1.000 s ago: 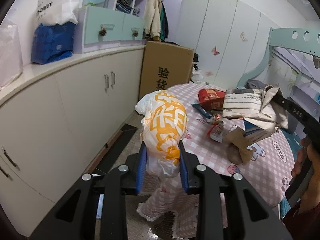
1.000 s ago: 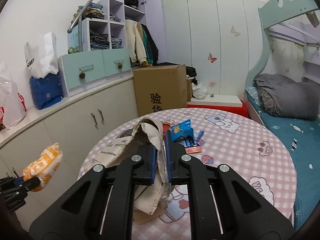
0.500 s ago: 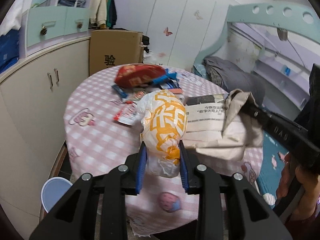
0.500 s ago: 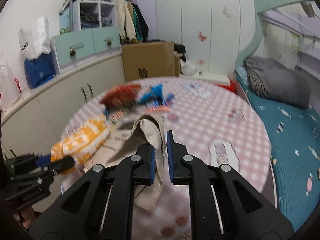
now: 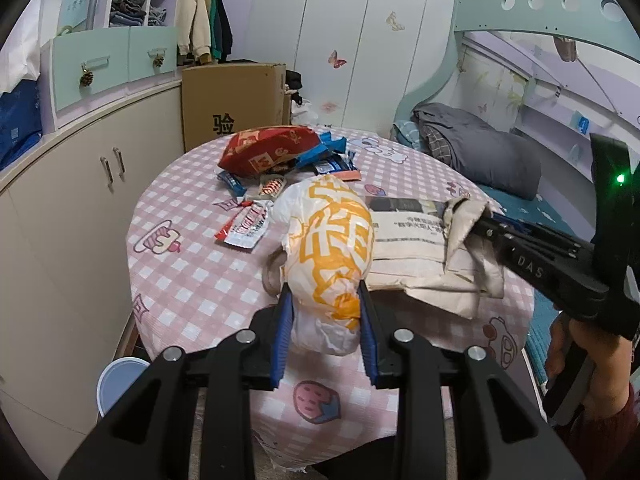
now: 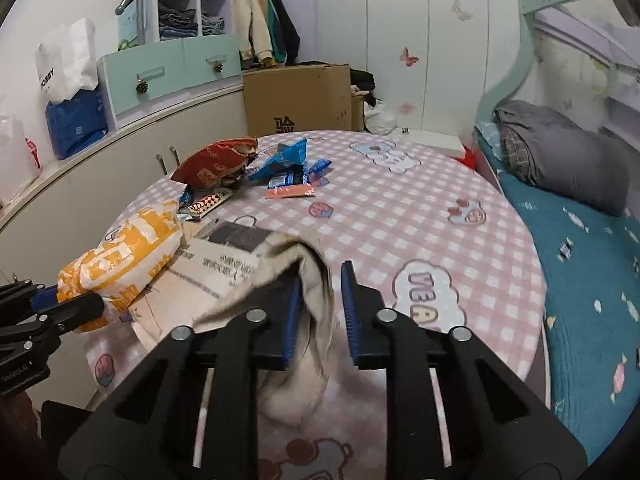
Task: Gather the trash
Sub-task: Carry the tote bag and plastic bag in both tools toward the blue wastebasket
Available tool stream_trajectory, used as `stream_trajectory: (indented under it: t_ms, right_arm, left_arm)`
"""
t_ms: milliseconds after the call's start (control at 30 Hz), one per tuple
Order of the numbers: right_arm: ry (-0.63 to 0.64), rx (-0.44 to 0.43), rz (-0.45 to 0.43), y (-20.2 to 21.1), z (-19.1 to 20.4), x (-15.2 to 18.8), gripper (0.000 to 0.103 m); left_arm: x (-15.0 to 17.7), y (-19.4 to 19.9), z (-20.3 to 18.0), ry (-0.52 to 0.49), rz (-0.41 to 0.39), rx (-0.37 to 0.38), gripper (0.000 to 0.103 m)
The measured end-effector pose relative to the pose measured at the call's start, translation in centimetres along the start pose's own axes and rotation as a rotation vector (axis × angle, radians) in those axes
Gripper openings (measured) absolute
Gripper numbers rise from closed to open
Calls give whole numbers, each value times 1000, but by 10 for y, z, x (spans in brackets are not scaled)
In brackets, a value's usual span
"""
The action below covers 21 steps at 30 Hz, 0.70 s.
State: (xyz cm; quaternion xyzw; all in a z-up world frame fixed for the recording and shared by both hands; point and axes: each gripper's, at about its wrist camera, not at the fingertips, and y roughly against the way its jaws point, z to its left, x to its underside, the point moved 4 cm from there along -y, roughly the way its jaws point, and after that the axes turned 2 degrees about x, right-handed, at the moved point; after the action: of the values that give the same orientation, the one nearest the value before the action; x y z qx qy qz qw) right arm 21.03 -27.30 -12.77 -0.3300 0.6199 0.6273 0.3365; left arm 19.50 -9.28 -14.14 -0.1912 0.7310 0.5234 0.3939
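The left gripper [image 5: 325,316] is clamped on the orange-and-white plastic bag [image 5: 330,240], which lies over the near side of the round table [image 5: 192,280], while at its 3 o'clock the right gripper [image 6: 320,300] stands with fingers parted around the paper bag's [image 6: 224,276] loose rim, wrappers [image 5: 276,152] littering 12 o'clock.

- the orange-and-white bag [image 5: 328,240] hides the worktop [image 5: 188,264] behind it from you.
- your paper bag's [image 6: 304,320] lower end sits hidden behind the right tongs [image 6: 320,312].
- the print on it is too small to read.
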Motion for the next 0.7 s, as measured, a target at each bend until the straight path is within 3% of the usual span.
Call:
stream_trajectory:
  t_ms: [233,400,567,700]
  right_arm:
    - [0,-12,-163,33,22,-29,6]
    - [17,-76,-250,56,63,-60,6]
    - [70,-198,-240,48,135,-72,6]
    - [140,-303,-179,23,212,-62,6]
  left_arm:
    - [-10,20,29,73,-70,-63,29]
    - [-16,52,77,145,-141,-142,29]
    - [-5,86,144,220,-188,-284,29]
    - [19,97,205,295,-155,-387,29]
